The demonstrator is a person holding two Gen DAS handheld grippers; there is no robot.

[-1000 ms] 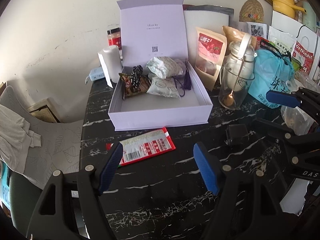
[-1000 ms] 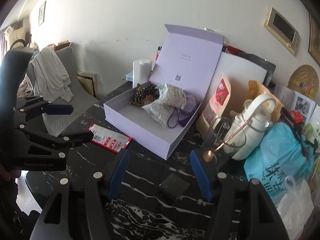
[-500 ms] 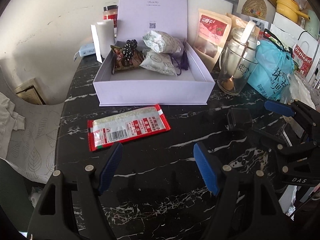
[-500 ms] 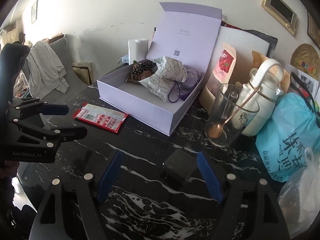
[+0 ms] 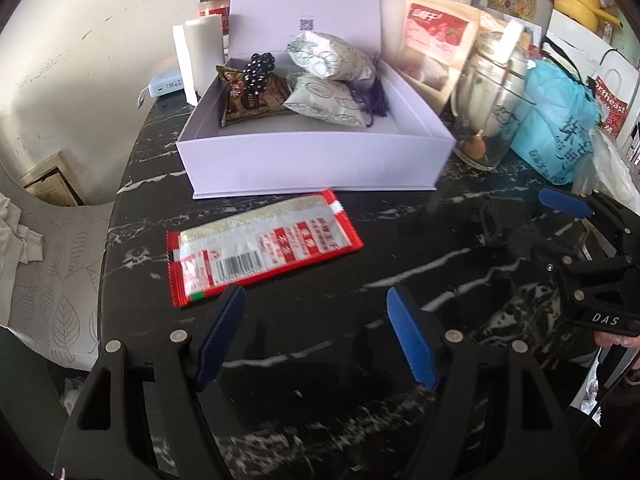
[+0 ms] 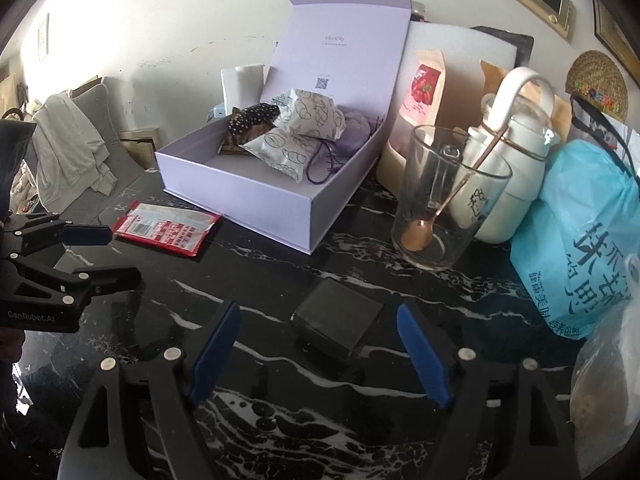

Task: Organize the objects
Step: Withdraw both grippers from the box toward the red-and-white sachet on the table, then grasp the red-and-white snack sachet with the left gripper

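Jaws of left gripper (image 5: 312, 320) are standing spread, empty, just short of red packet (image 5: 260, 248) lying flat on tabletop (image 5: 320, 360) before open lilac box (image 5: 312, 160). Right gripper (image 6: 316, 336) jaws are opening around small black box (image 6: 336, 320), not pressing it.

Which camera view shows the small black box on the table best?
The right wrist view: the small black box lies close and sharp ahead of the opening, empty right gripper. In the left wrist view the box is far right, dark and blurred against the table.
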